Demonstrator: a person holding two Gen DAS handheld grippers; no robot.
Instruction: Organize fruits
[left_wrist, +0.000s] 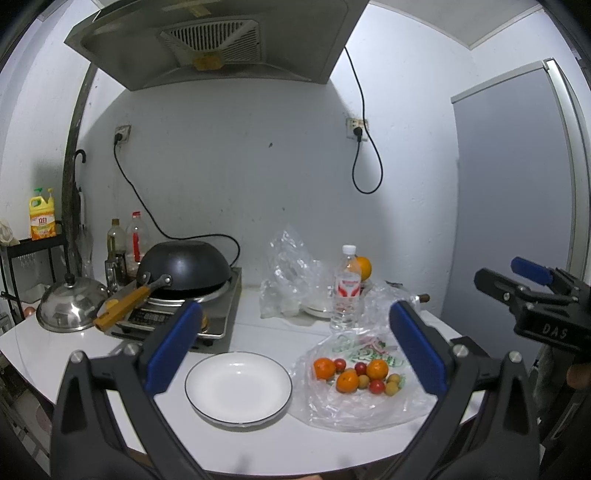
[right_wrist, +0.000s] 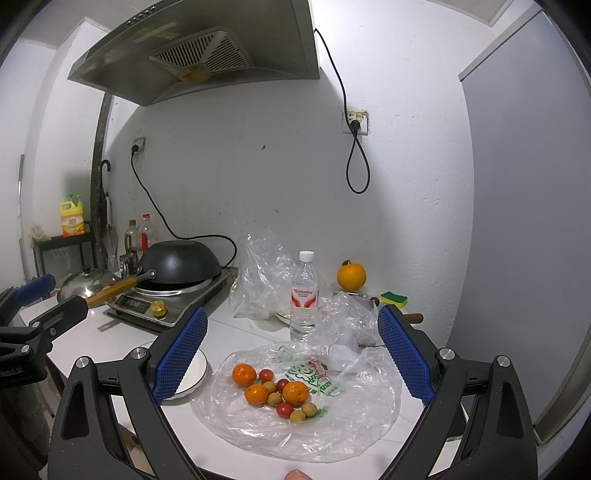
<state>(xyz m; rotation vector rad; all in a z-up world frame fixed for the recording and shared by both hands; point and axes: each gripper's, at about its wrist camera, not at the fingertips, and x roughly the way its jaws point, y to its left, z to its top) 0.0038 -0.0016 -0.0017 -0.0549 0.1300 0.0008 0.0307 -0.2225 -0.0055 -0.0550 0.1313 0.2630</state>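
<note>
**Fruit heaped on a flat bag, empty plate beside it**

The fruits (right_wrist: 275, 391) lie in a loose cluster on a flattened clear plastic bag (right_wrist: 347, 428) at the front of the white tabletop (left_wrist: 258, 446): three small oranges (right_wrist: 244, 374), a few red cherry tomatoes (right_wrist: 284, 409) and some pale round longan-like fruits (right_wrist: 309, 408), most of them touching. Just to the left of the bag sits an empty white plate (left_wrist: 238, 387) with a dark rim; its edge nearly meets the plastic.

Both grippers hover above the tabletop with nothing between their blue pads. The left gripper (left_wrist: 295, 347) has its fingers spread wide, framing the plate and the fruit; the right gripper (right_wrist: 291, 354) is likewise spread wide over the fruit.

Behind the bag stands an upright water bottle (right_wrist: 304, 295), with crumpled clear bags (right_wrist: 258, 273) around it. A larger orange (right_wrist: 351, 276) sits farther back near the wall.

The left wrist view shows the plate whole, where the right view hides most of it behind a finger. The right view alone shows a yellow-green sponge (right_wrist: 393, 297) and shows the large orange unobstructed; in the left view the bottle partly covers it. Each view catches the other gripper at its edge.

To the left rear, a black wok (left_wrist: 184, 264) rests upside down on a cooker (left_wrist: 218, 314), beside a steel lid (left_wrist: 70, 306).
</note>
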